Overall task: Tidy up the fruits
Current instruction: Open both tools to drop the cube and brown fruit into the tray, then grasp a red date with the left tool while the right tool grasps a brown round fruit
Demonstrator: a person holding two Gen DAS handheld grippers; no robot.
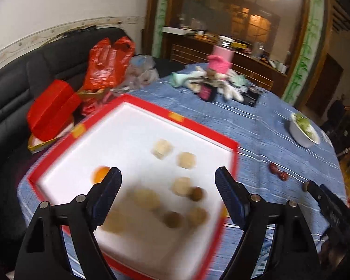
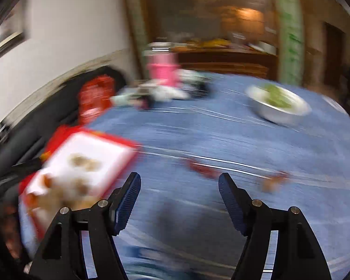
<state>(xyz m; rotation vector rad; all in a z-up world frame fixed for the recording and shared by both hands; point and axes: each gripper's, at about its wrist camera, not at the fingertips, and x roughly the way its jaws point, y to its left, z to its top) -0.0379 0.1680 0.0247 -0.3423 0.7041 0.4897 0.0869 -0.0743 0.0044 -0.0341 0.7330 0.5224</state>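
Your left gripper (image 1: 168,179) hangs over the red-rimmed white tray (image 1: 203,129) with its fingers spread wide and nothing between them. Just ahead of it lie blurred tan round fruits (image 1: 186,160) and darker brown ones (image 1: 196,193), with an orange fruit (image 1: 100,173) beside the left fingertip. Your right gripper (image 2: 179,184) is likewise spread and empty over the blue tablecloth (image 2: 221,126); the small red fruits (image 2: 201,169) sit just past its tips, outside the tray. They look light and small, probably smooth enough to roll, so take each across its middle with a gentle squeeze. The tan ones may bruise or crumble; too blurred to judge. A white bowl (image 2: 280,109) of greens stands far ahead to the right. No readable writing or labels anywhere.
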